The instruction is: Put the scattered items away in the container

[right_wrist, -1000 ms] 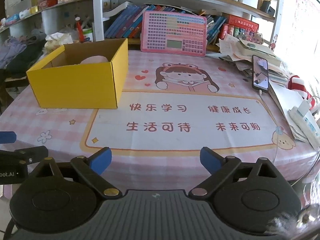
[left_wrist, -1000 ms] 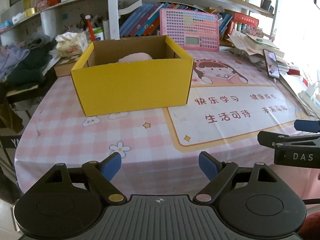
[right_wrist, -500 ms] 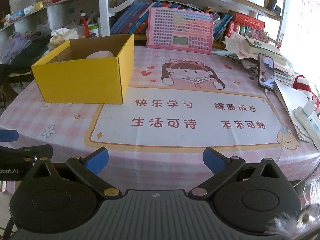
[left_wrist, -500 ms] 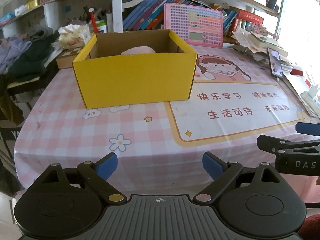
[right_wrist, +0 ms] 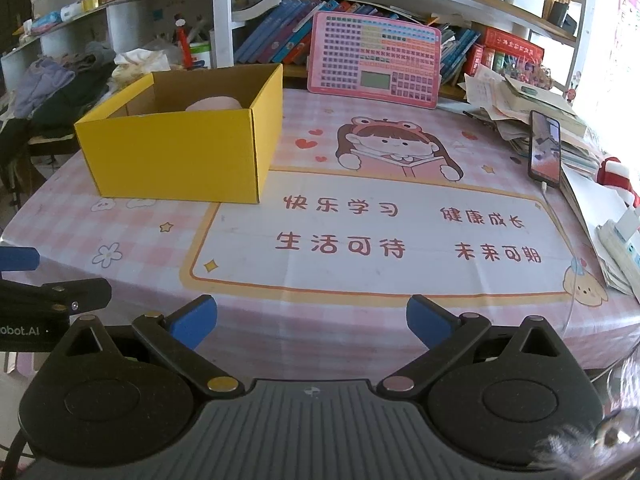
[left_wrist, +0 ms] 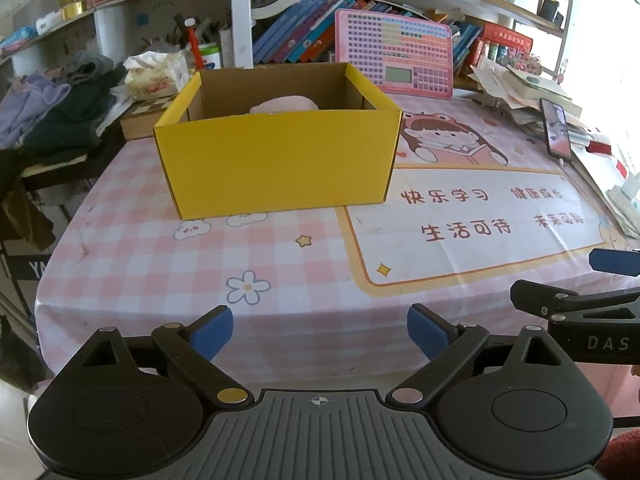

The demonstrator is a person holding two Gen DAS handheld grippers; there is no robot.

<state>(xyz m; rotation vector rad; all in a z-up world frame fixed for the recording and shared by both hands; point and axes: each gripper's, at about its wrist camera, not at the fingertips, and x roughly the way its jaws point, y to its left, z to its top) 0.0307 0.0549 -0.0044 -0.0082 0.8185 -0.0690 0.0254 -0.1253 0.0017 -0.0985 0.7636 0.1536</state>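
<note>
Grippers, left (left_wrist: 320, 334) and right (right_wrist: 312, 326), hang angled downward, jaws just widened, empty.

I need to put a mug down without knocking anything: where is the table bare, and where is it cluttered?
The mat between the yellow box and the phone is bare, and so is the checked cloth in front of the box. The right edge is crowded with stacked papers and the phone; the pink keyboard toy borders the back.
</note>
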